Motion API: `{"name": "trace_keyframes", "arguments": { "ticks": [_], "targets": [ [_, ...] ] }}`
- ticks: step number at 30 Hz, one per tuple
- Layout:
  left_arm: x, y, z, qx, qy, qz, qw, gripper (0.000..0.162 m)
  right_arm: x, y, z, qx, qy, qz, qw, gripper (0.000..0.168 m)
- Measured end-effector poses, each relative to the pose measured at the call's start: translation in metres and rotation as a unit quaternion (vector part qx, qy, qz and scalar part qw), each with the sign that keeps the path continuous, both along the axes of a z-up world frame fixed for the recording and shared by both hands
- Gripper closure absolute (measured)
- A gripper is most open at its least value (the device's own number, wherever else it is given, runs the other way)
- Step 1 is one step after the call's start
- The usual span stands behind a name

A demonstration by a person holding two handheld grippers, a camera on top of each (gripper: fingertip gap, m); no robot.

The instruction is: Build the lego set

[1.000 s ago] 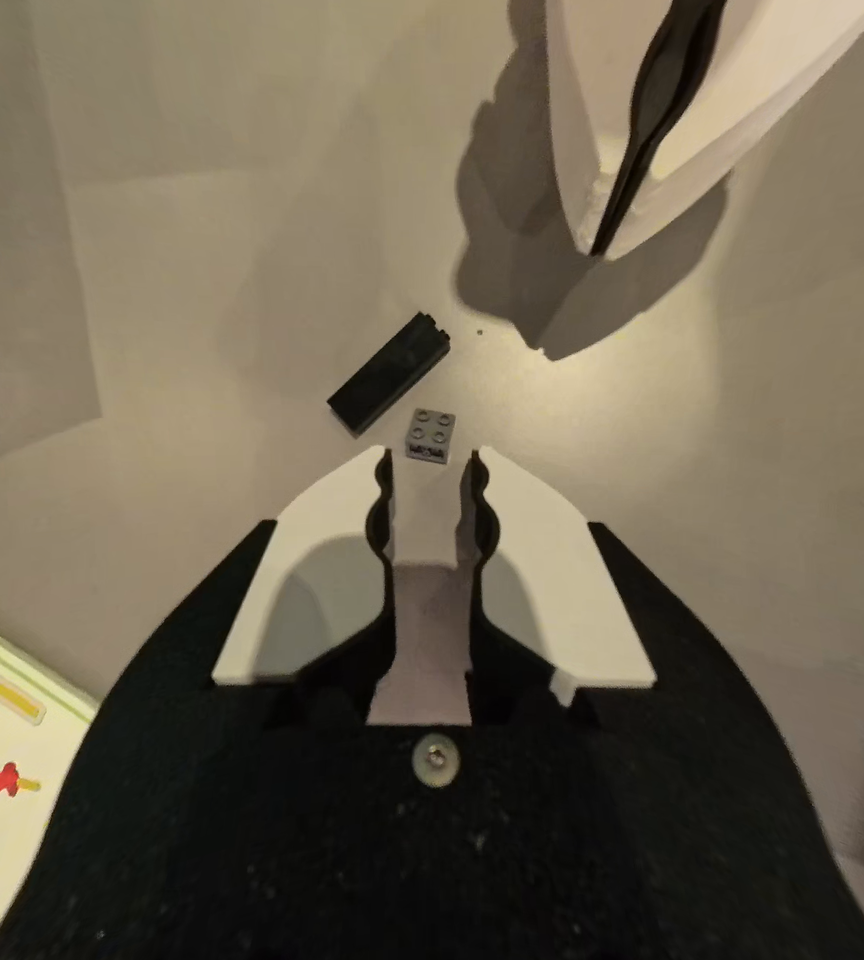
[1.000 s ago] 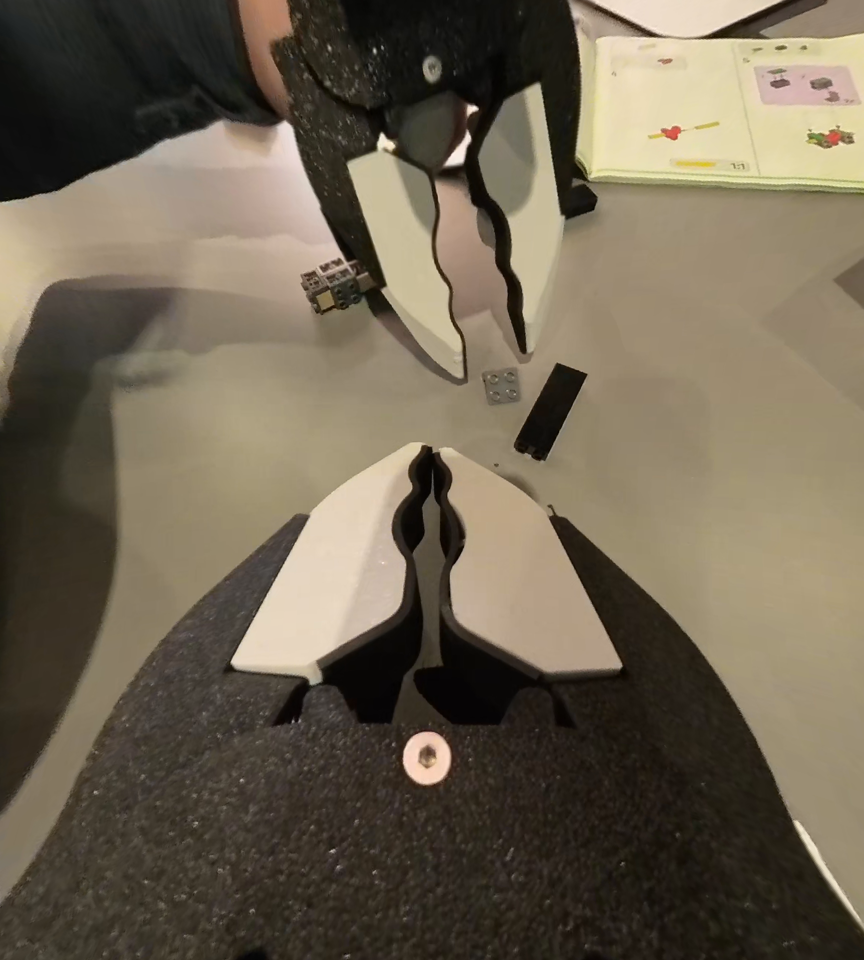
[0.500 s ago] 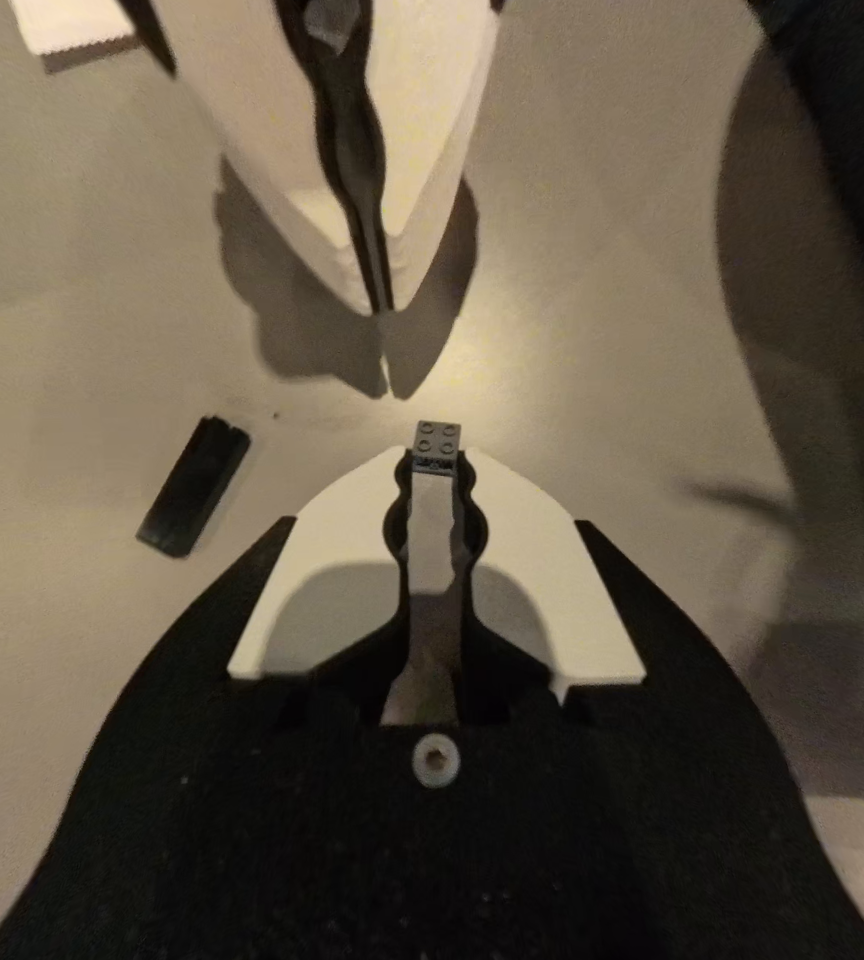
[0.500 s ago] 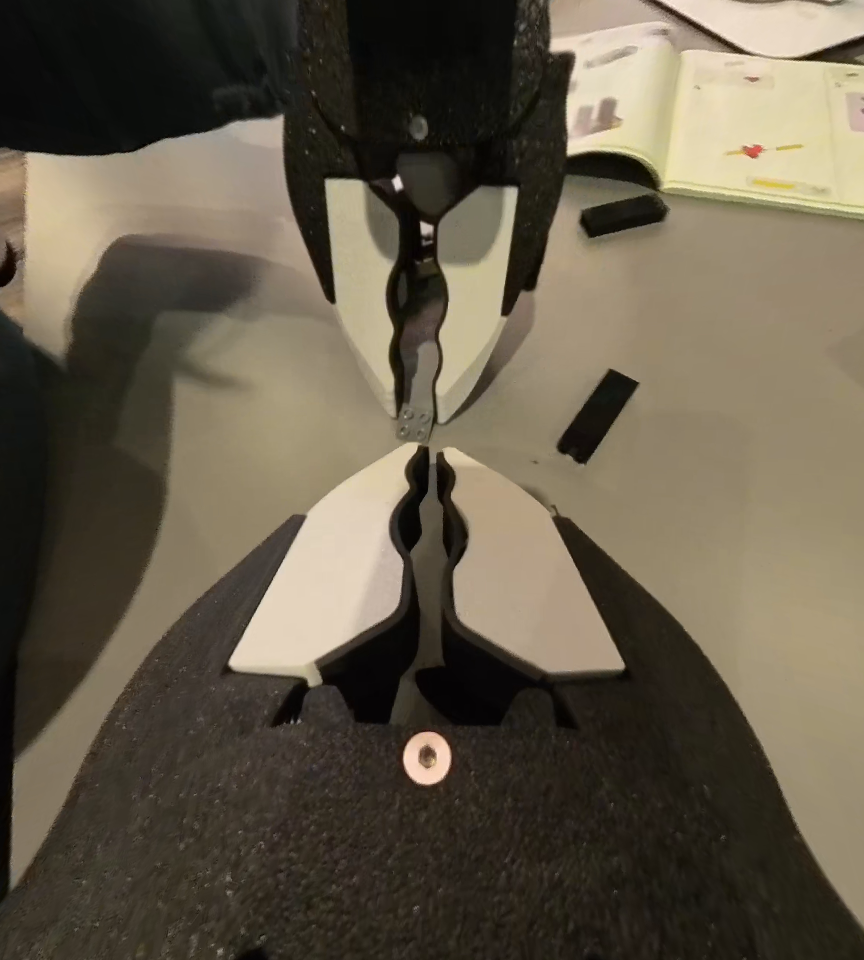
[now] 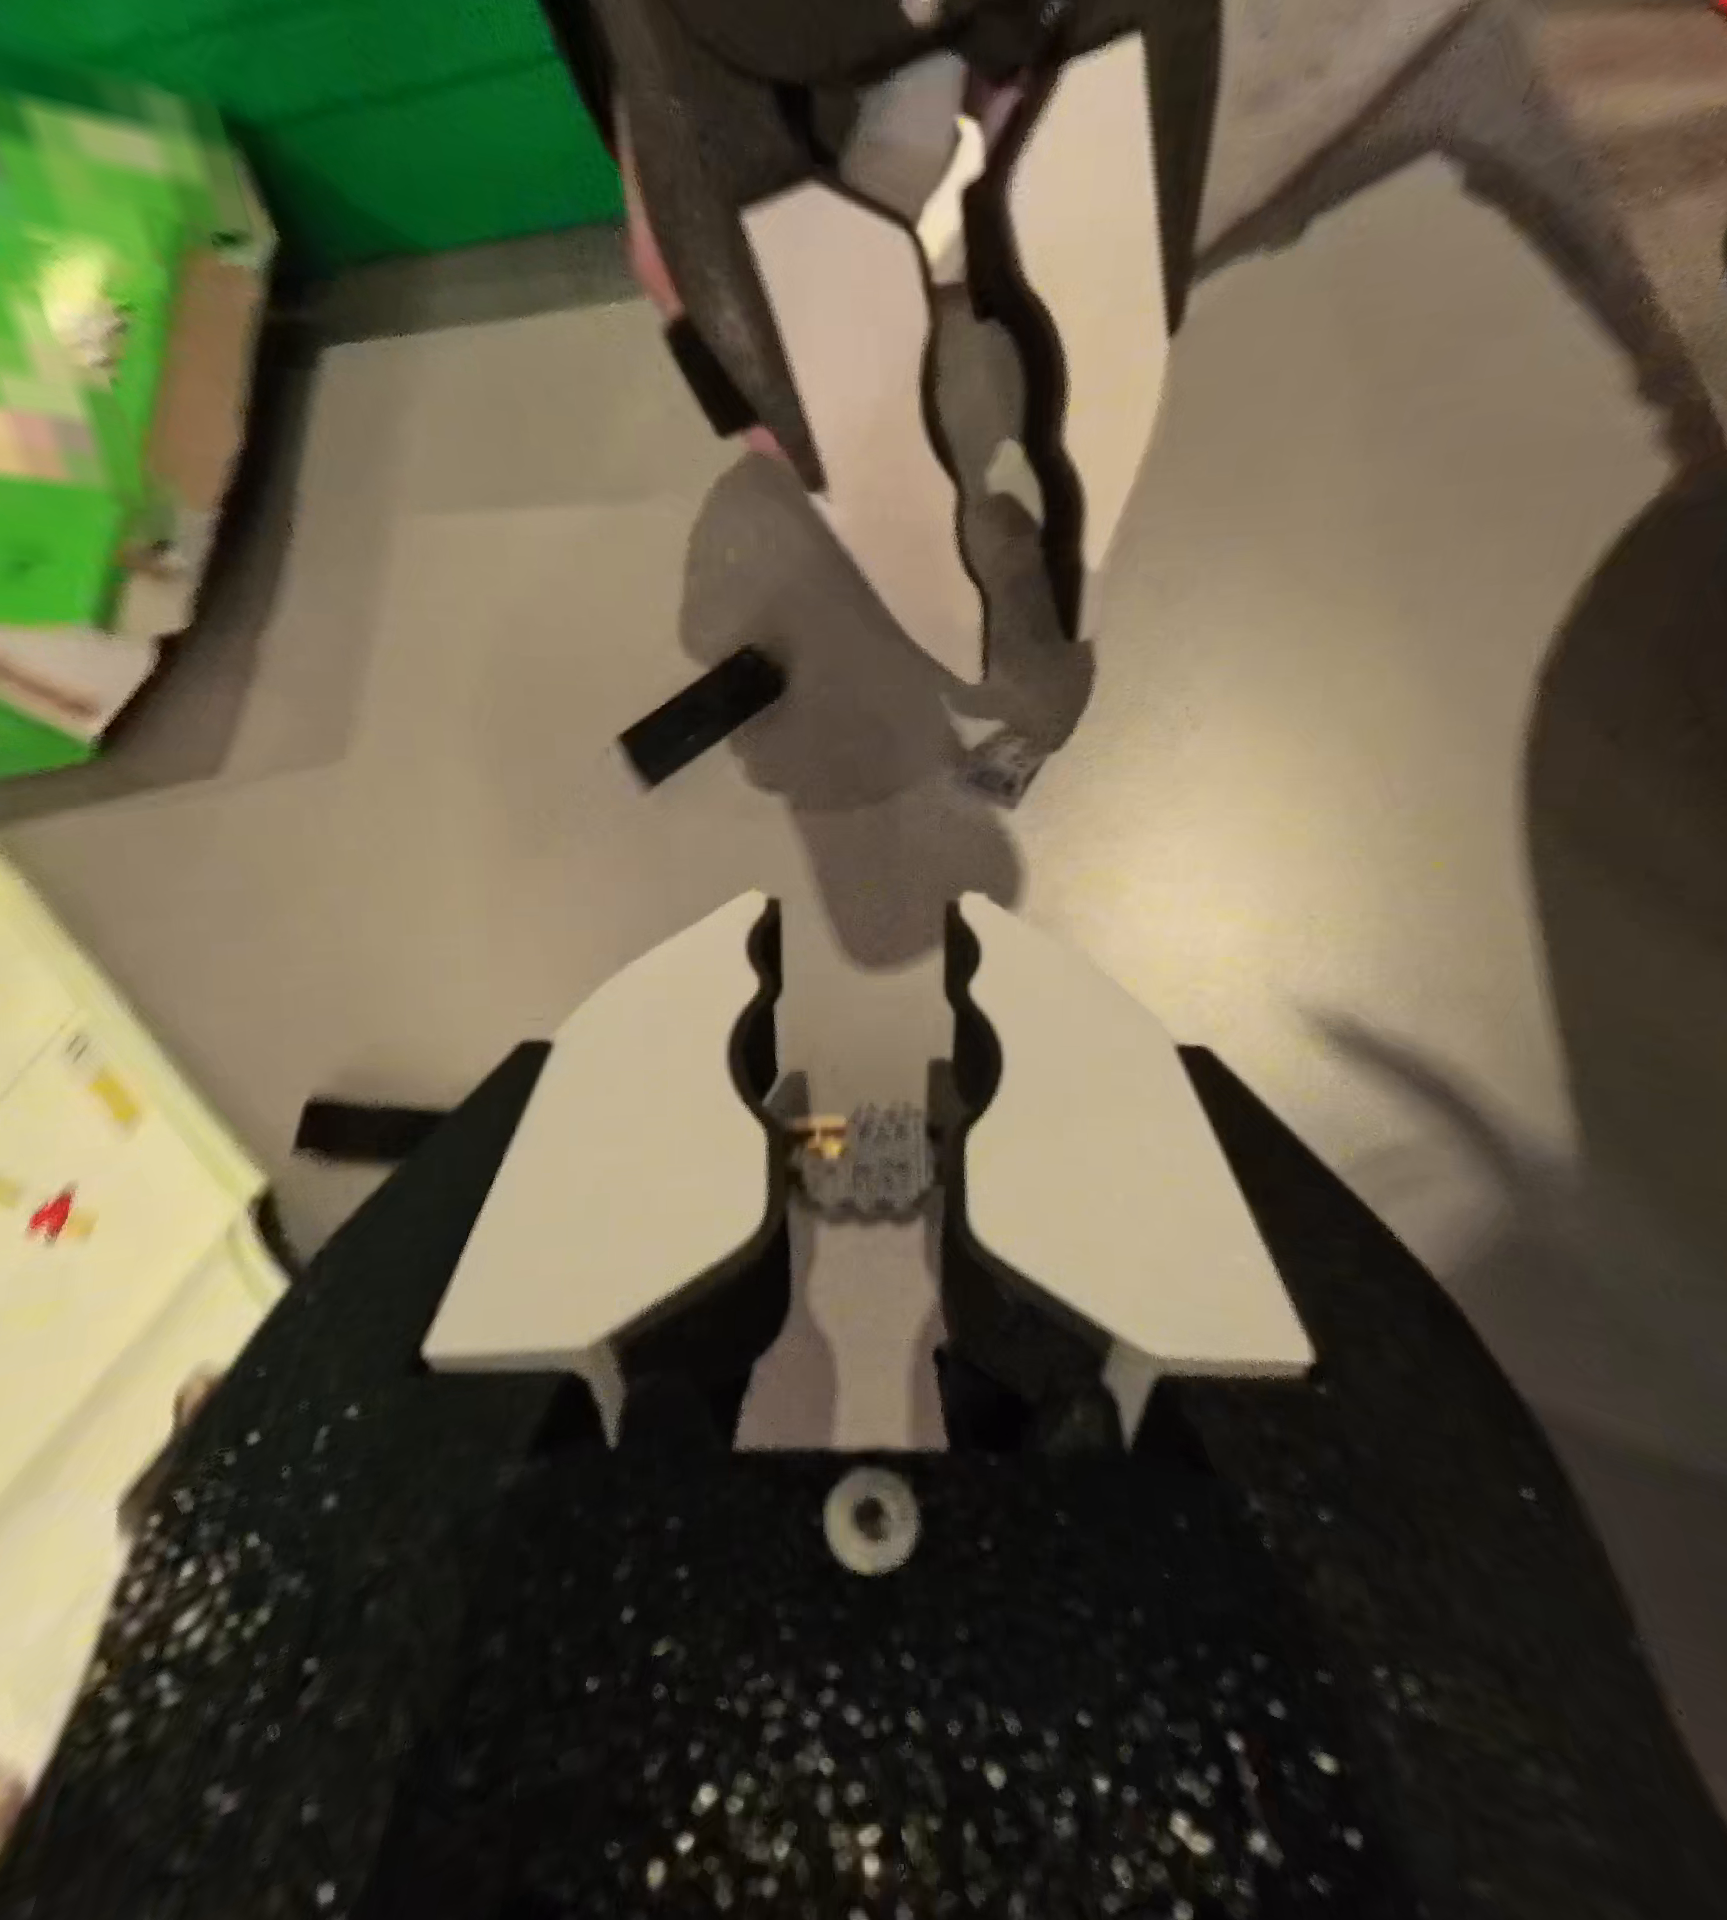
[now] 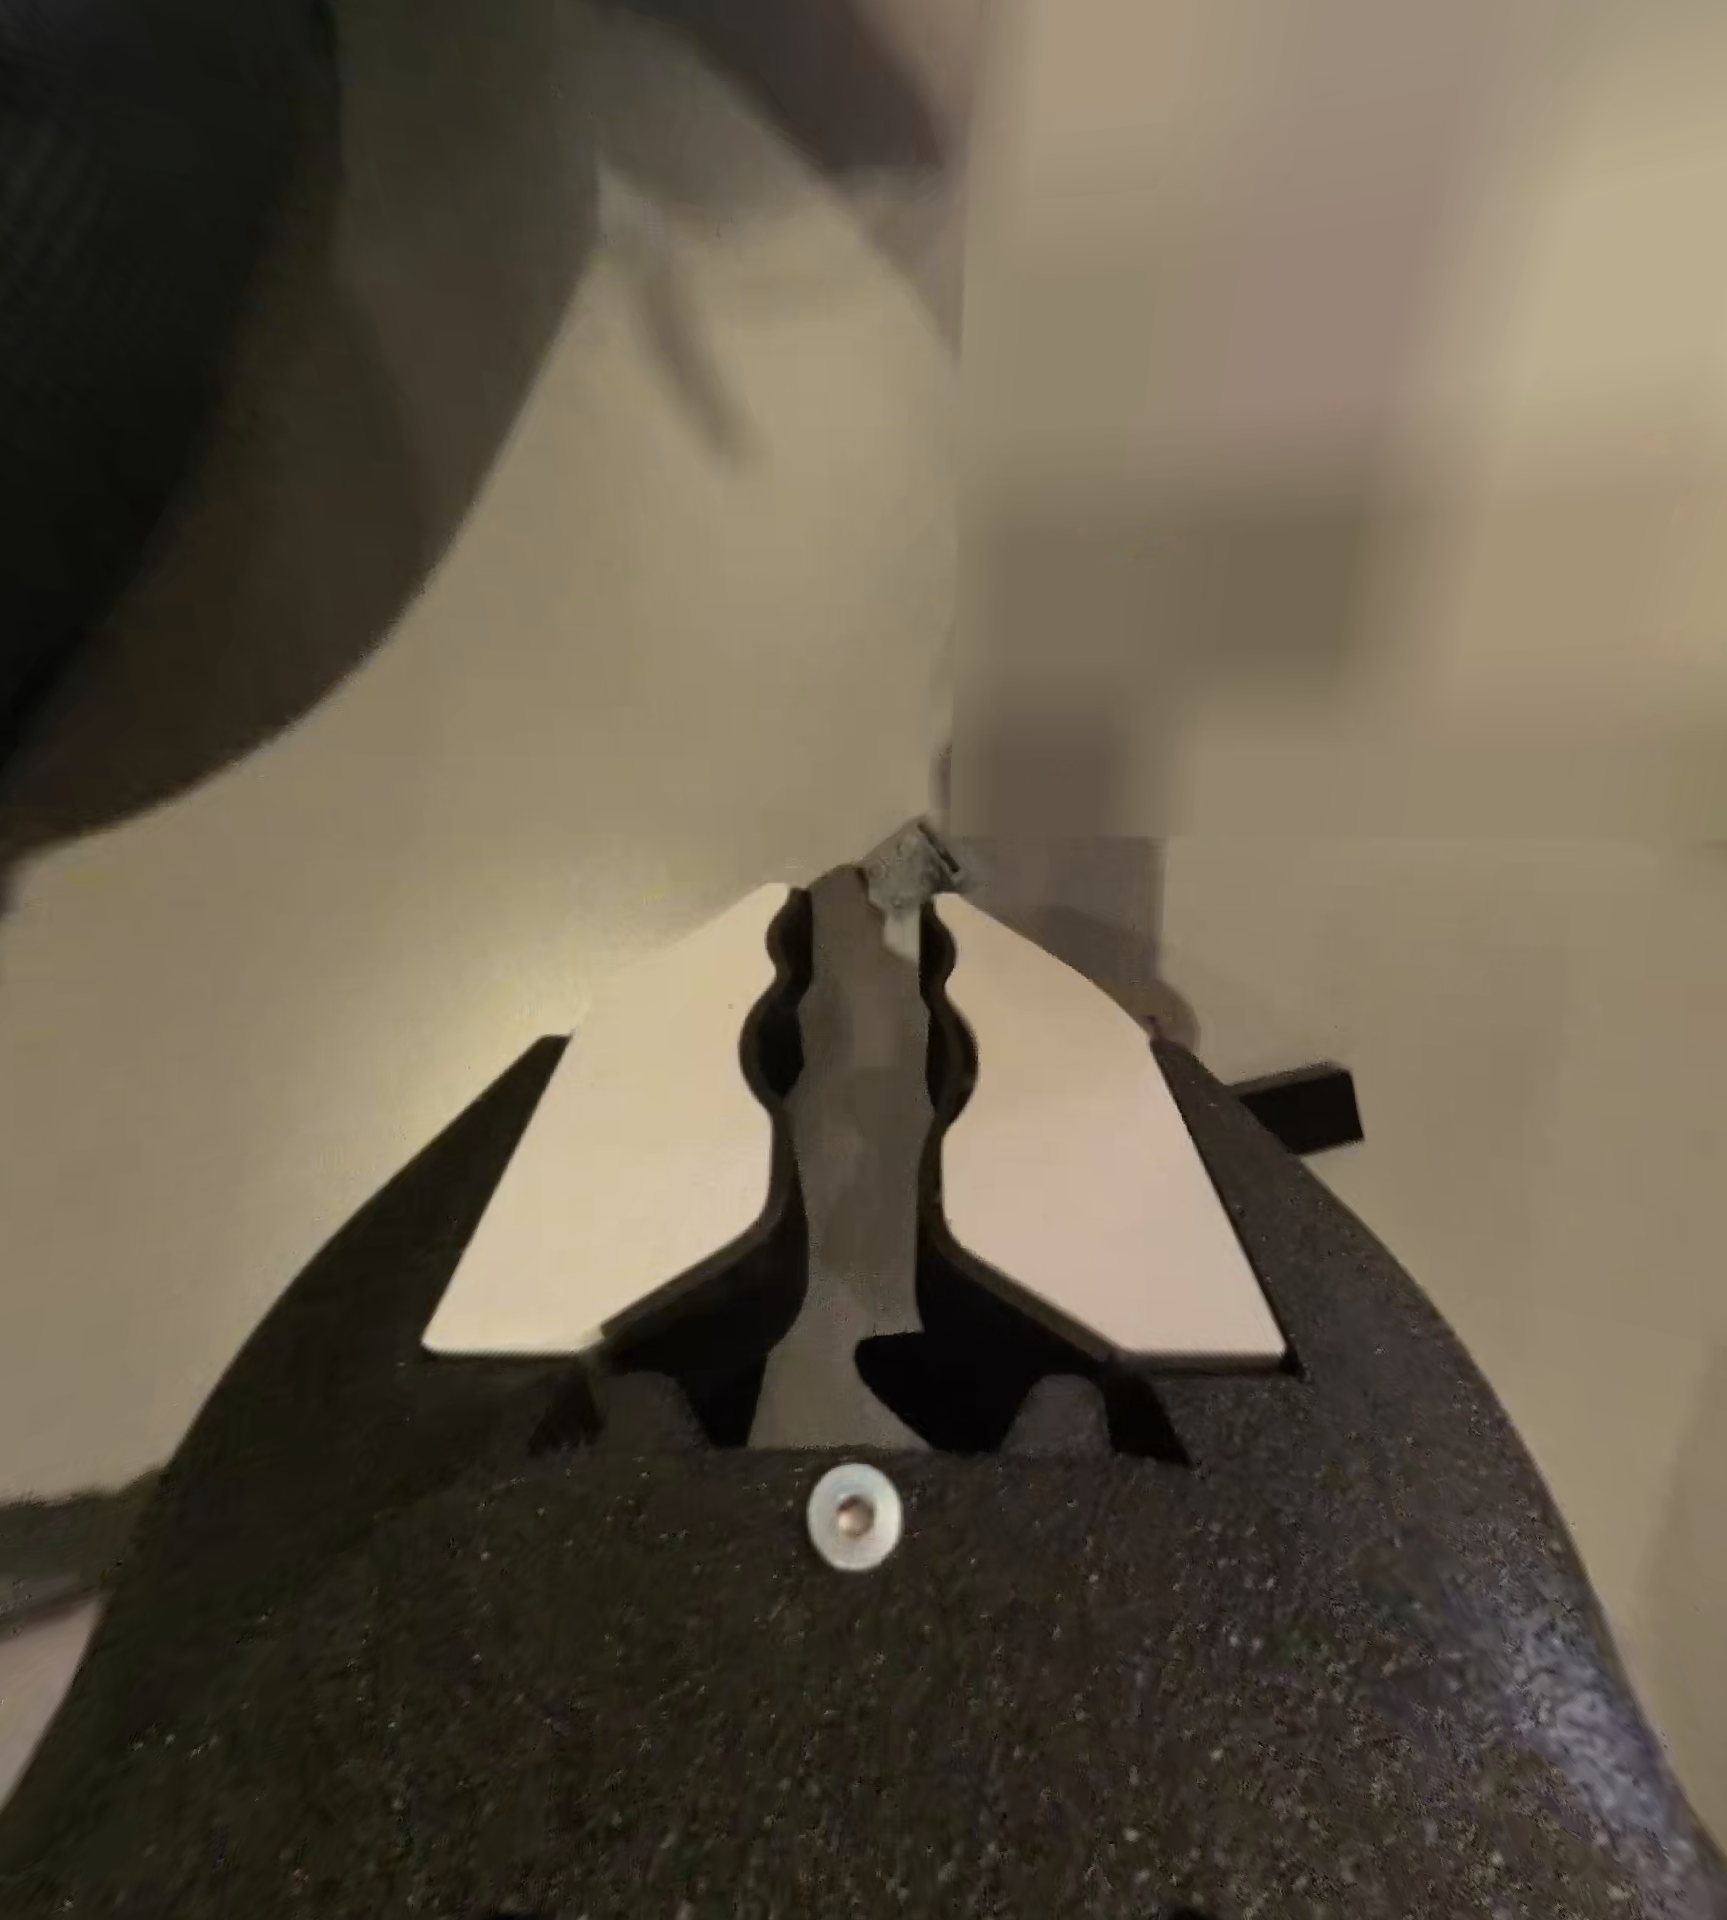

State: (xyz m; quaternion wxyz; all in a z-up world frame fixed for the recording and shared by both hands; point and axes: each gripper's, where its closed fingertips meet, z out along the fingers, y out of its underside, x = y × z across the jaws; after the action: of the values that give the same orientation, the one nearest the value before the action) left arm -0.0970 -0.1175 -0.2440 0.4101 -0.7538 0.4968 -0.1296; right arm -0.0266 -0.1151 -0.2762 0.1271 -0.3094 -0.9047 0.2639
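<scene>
My left gripper (image 5: 859, 914) is shut on a small grey and yellow lego assembly (image 5: 864, 1164), which sits deep between its fingers. My right gripper (image 6: 869, 894) holds a small grey 2x2 brick (image 6: 906, 862) at its fingertips. In the left wrist view the right gripper (image 5: 1025, 655) comes down from the top, with the grey brick (image 5: 999, 769) at its tips just above the grey table (image 5: 1254, 935). The two grippers face each other, a short gap apart. The picture is blurred.
A long black brick (image 5: 698, 717) lies on the table left of the right gripper, and another black piece (image 5: 360, 1127) lies beside my left finger. An open instruction booklet (image 5: 7, 1299) is at the left, a green box (image 5: 28, 364) behind it. A dark sleeve (image 6: 59, 416) is at the upper left. My hands' fingertips stand some 8 centimeters from each other. Measured from the fingertips, the black piece (image 5: 360, 1127) is 15 centimeters or so from the left gripper and 20 centimeters from the right.
Earlier my left gripper closed on the grey 2x2 brick while the right was shut and empty. Now the right holds that brick and the left holds the assembly. Both views have swung.
</scene>
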Motion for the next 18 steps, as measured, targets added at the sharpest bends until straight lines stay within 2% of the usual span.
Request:
{"name": "trace_keyframes", "arguments": {
  "ticks": [3, 7, 11, 18],
  "targets": [
    [-0.024, -0.01, 0.007, 0.026, -0.05, 0.064, 0.996, 0.134, -0.003, 0.001, -0.009, 0.036, -0.059, 0.083, 0.994, 0.145],
    [-0.041, -0.029, 0.011, 0.031, -0.116, 0.102, 0.988, 0.134, -0.009, 0.004, -0.015, 0.073, -0.108, 0.156, 0.979, 0.145],
    [-0.052, -0.04, 0.008, 0.027, -0.137, 0.126, 0.982, 0.135, -0.014, 0.0, -0.013, 0.081, -0.13, 0.196, 0.969, 0.146],
    [-0.053, -0.044, -0.005, 0.011, -0.141, 0.131, 0.981, 0.134, -0.012, -0.001, -0.02, 0.111, -0.158, 0.229, 0.954, 0.157]
  ]
}}
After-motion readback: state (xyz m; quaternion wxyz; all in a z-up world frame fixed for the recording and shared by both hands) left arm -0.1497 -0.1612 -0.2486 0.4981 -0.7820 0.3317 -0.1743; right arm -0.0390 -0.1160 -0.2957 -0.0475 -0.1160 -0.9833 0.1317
